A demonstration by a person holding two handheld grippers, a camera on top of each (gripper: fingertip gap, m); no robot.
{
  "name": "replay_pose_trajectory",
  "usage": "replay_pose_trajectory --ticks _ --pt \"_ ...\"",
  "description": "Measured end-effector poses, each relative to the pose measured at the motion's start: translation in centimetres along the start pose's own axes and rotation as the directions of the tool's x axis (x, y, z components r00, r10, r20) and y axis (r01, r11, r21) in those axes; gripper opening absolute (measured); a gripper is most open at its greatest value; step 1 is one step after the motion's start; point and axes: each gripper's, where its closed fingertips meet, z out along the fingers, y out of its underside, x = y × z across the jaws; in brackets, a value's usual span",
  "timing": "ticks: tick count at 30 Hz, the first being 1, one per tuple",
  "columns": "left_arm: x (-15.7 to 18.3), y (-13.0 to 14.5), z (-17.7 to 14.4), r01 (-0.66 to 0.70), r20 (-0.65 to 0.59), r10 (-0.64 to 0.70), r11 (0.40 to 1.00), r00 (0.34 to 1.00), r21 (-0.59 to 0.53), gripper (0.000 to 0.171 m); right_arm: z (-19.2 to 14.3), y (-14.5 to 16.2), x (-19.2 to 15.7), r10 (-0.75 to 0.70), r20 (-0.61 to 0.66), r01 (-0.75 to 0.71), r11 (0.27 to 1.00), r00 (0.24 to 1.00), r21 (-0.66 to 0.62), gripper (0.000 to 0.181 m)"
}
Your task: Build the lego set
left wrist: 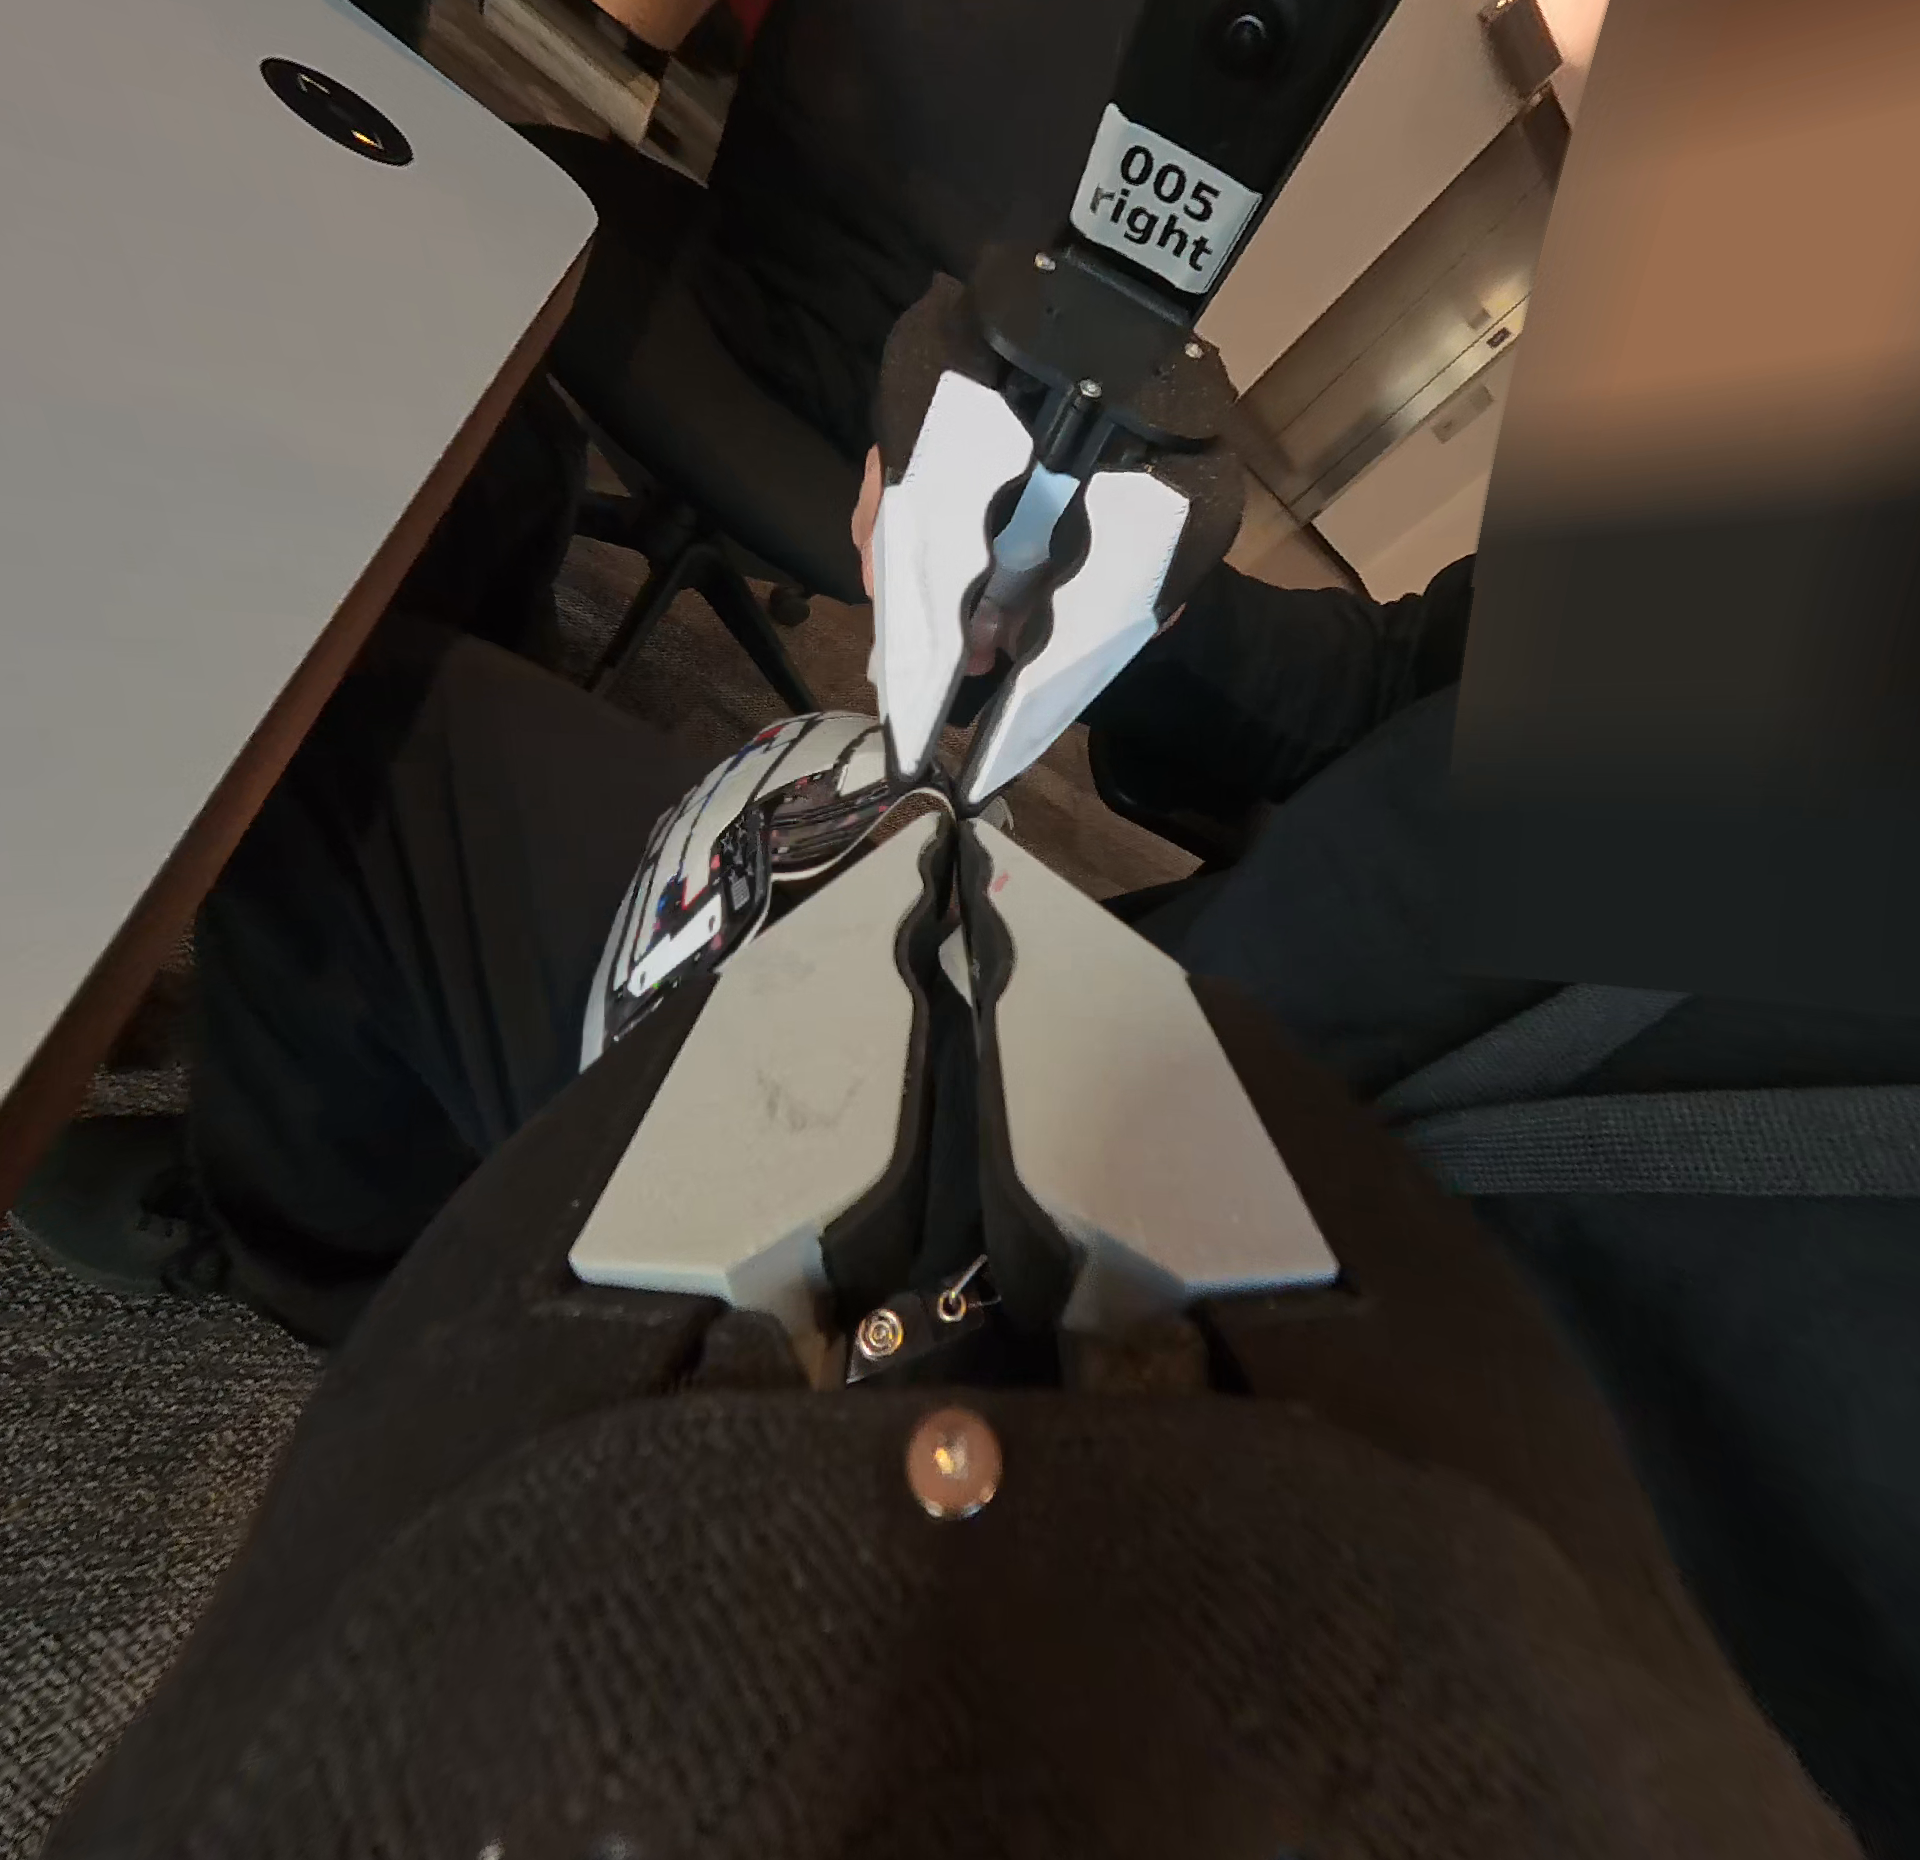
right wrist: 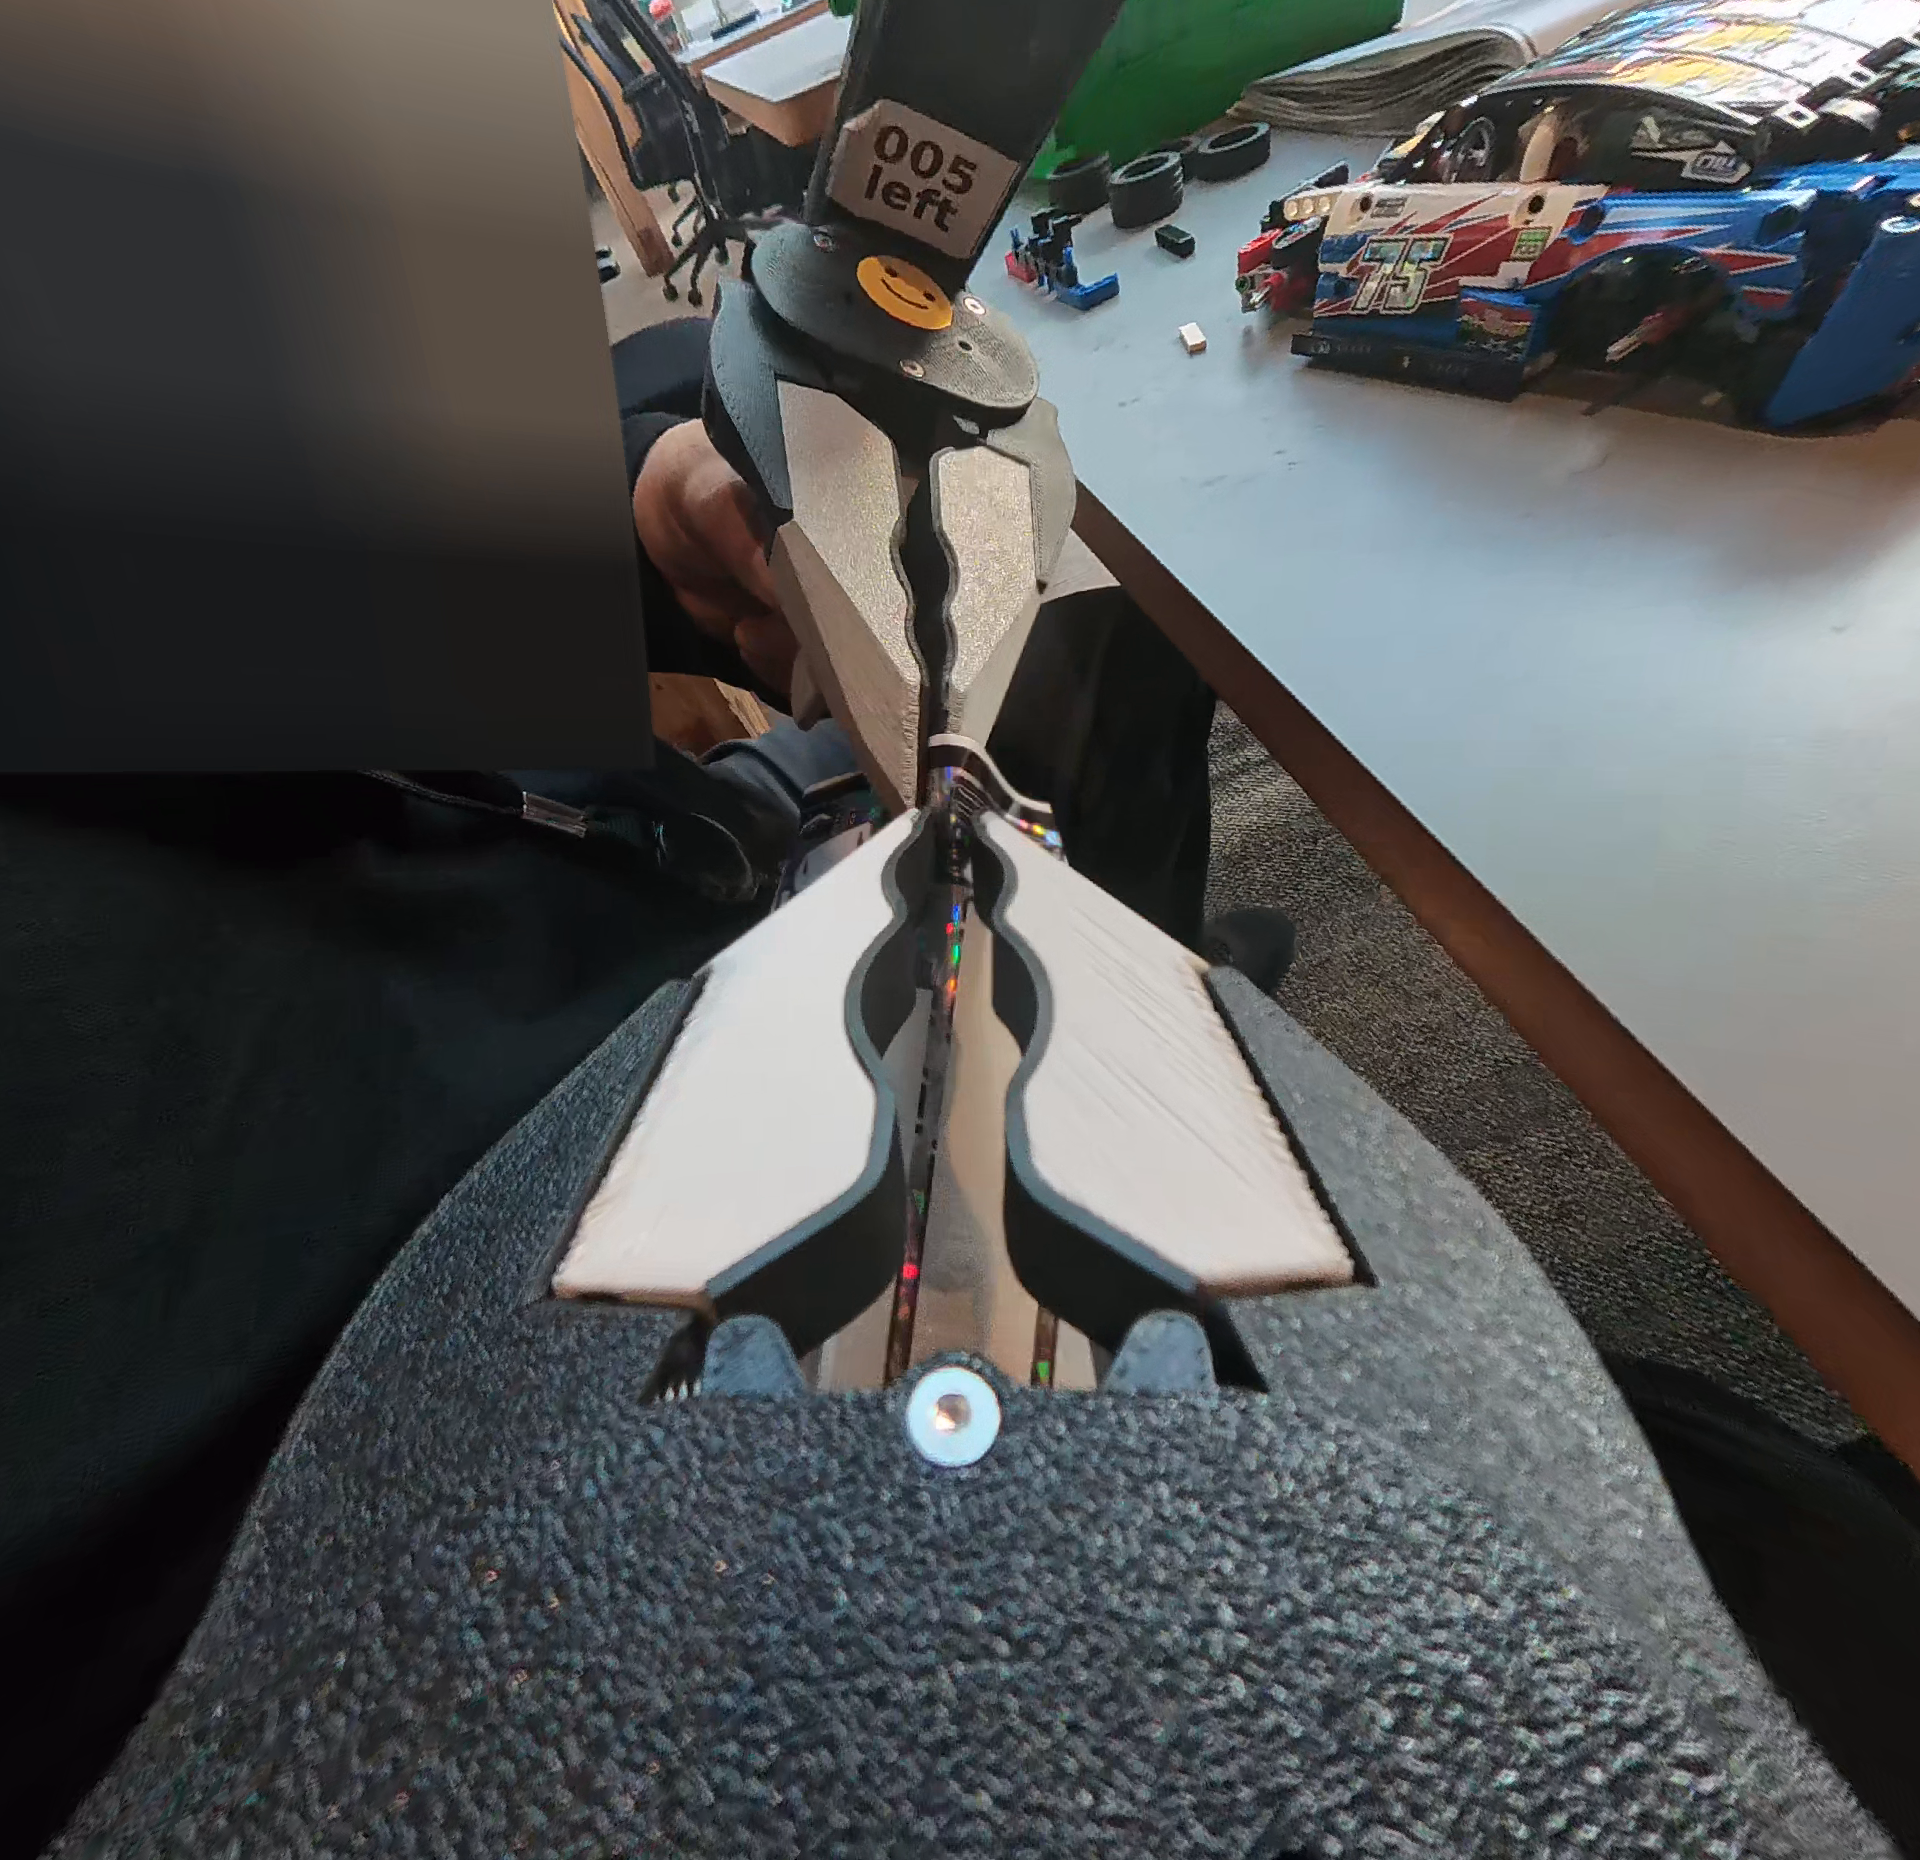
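A shiny sticker sheet (left wrist: 717, 875) with black, white and coloured shapes is held between both grippers, below table height and over a person's dark-clothed lap. My left gripper (left wrist: 951, 823) is shut on one edge of it; the sheet curls away to the left. My right gripper (right wrist: 951, 823) is shut on the sheet too, which runs edge-on between its fingers (right wrist: 940, 1031). The two grippers meet tip to tip: the right gripper (left wrist: 940, 771) faces me in the left wrist view, the left gripper (right wrist: 935, 750) in the right wrist view. A blue, white and red lego car (right wrist: 1610, 283) stands on the table.
The white table (right wrist: 1455, 667) lies to the right, with black tyres (right wrist: 1143, 184), loose blue parts (right wrist: 1070, 272), a small white piece (right wrist: 1195, 337) and an open instruction booklet (right wrist: 1455, 54). Another white tabletop (left wrist: 208, 408) is to the left. Grey carpet and chair legs lie below. My left and right fingertips are right by each other.
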Motion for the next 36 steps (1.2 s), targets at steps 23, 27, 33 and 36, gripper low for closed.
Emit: replay_pose_trajectory --ticks 23,27,33,36 --pt "0.4 -1.6 -0.1 -0.027 0.072 0.026 0.999 0.997 0.017 0.000 -0.8 -1.4 -0.3 -0.499 -0.258 0.486 0.866 0.828 -0.114 0.000" --pt "0.6 -1.2 0.0 0.000 0.046 0.000 1.000 0.999 0.001 0.000 -0.8 -1.3 -0.6 -0.520 -0.266 0.513 0.853 0.812 -0.102 0.000" --pt "1.0 -1.5 -0.1 0.471 -0.276 -0.439 0.880 0.855 0.056 0.000 -0.8 -1.5 -0.7 -0.652 -0.320 0.630 0.754 0.687 -0.186 0.000" --pt "1.0 -1.6 -0.1 0.594 -0.366 -0.534 0.802 0.762 0.067 0.000 -0.9 -1.5 -0.7 -0.707 -0.345 0.676 0.701 0.617 -0.227 0.000"
